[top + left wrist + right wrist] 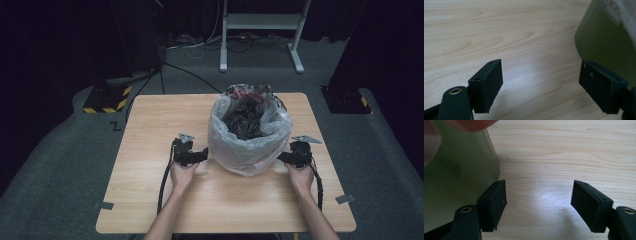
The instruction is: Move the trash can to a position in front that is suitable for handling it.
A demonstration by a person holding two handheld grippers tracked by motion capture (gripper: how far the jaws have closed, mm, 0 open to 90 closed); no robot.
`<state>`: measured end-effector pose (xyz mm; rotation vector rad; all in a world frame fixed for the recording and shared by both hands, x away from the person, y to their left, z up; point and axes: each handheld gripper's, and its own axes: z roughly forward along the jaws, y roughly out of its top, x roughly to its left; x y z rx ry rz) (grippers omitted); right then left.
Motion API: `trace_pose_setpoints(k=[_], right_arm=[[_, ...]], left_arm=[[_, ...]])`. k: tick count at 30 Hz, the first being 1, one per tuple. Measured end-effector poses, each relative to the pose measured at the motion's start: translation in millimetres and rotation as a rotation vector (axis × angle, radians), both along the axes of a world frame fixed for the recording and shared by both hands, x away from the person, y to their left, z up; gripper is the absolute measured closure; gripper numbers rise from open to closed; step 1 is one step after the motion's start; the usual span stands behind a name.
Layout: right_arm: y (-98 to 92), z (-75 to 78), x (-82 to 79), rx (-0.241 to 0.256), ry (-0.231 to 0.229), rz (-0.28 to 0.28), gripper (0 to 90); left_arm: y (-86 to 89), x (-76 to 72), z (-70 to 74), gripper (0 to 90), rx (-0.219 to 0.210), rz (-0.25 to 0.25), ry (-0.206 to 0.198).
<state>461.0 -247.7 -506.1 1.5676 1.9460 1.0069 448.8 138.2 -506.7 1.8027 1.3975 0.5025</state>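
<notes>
Bin: green bin [250,162] lined with a clear bag [235,140], dark bag [244,120] stuffed inside; stands mid-bench, a little toward 12 o'clock.
Left tool: left tool [540,86] at the bin's 9 o'clock, jaws spread, nothing between them; one jaw just beside the bin wall.
Right tool: right tool [539,205] at the bin's 3 o'clock, jaws likewise apart and empty, one jaw near the wall.
Risk: uneven push from either side could tip or skid the bin; a jaw could snag and tear the loose liner.
Edges: bench [150,200] edge close behind the bin at 12 o'clock.
Room: bare wood toward 6 o'clock, and beyond each tool.
</notes>
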Motion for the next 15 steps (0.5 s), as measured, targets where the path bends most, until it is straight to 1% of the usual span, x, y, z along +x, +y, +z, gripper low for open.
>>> trace_pose_setpoints(k=[1,2,3,5,7,9,10,12,15], right_arm=[[0.9,0.1,2.4,0.001,0.003,0.001,28.1],[2.6,0.9,4.4,0.009,0.012,-0.002,28.3],[3.9,1.4,5.9,0.008,0.011,-0.001,28.5],[7.8,2.0,7.8,0.009,-0.006,0.009,29.2],[10.5,1.7,10.5,0.005,0.009,0.018,28.4],[12.8,1.6,11.3,0.009,0.015,0.018,28.4],[16.7,2.4,12.5,0.008,0.009,0.032,29.0],[20.7,3.8,12.9,-0.009,0.001,0.032,29.8],[22.7,3.8,13.7,-0.011,-0.001,0.042,29.8]], left_arm=[[-3.2,0.6,0.4,19.8,-0.013,0.002,-0.011],[-4.7,1.0,0.5,20.1,-0.015,0.002,-0.013],[-6.6,1.5,0.0,20.2,-0.023,0.002,-0.013],[-8.7,2.6,-1.3,20.2,-0.028,0.001,-0.011],[-10.9,2.8,-2.2,20.1,-0.042,0.001,-0.006],[-11.4,3.0,-2.1,20.3,-0.037,-0.003,-0.011],[-12.9,2.7,-1.6,20.4,-0.039,-0.007,-0.010],[-14.1,2.7,-1.1,20.7,-0.041,-0.006,-0.020],[-14.1,2.7,-0.7,21.2,-0.042,-0.006,-0.026]])
